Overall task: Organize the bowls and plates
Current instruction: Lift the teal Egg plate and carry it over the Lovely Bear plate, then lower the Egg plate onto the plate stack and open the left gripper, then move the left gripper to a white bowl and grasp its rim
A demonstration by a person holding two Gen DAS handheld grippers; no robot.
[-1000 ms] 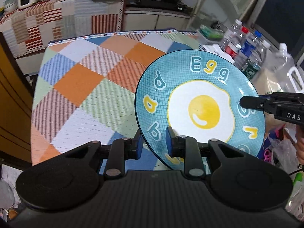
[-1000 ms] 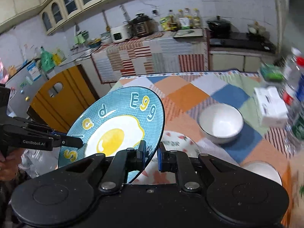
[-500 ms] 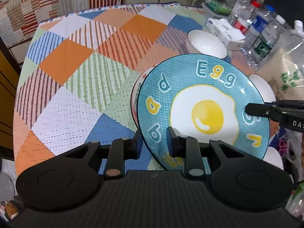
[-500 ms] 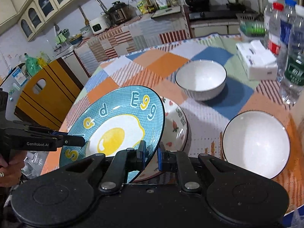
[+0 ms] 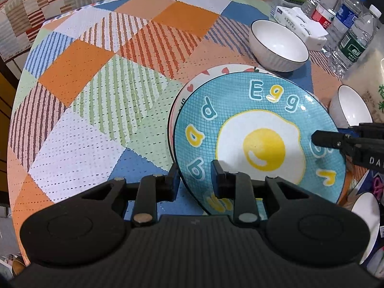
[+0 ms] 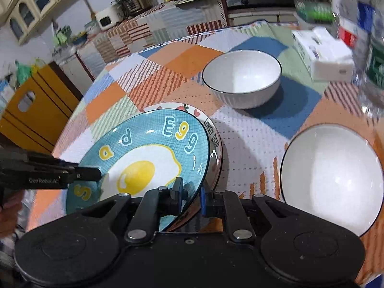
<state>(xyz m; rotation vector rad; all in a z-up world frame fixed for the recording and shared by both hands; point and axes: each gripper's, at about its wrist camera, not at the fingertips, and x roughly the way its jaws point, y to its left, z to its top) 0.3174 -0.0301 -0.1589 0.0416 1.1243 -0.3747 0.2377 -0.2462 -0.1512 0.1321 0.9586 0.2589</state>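
Left wrist view: behind the egg plate sit a white bowl, tissue pack and water bottles. Left gripper and right gripper jaws clamp its opposite rims, above the strawberry plate.

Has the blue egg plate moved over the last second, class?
Yes. The blue egg plate has come down toward the table, now over the white strawberry plate, near the ribbed bowl.

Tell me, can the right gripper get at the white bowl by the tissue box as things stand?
Probably not yet: the right gripper is clamped on the blue egg plate. The round white bowl sits uncovered beyond it.
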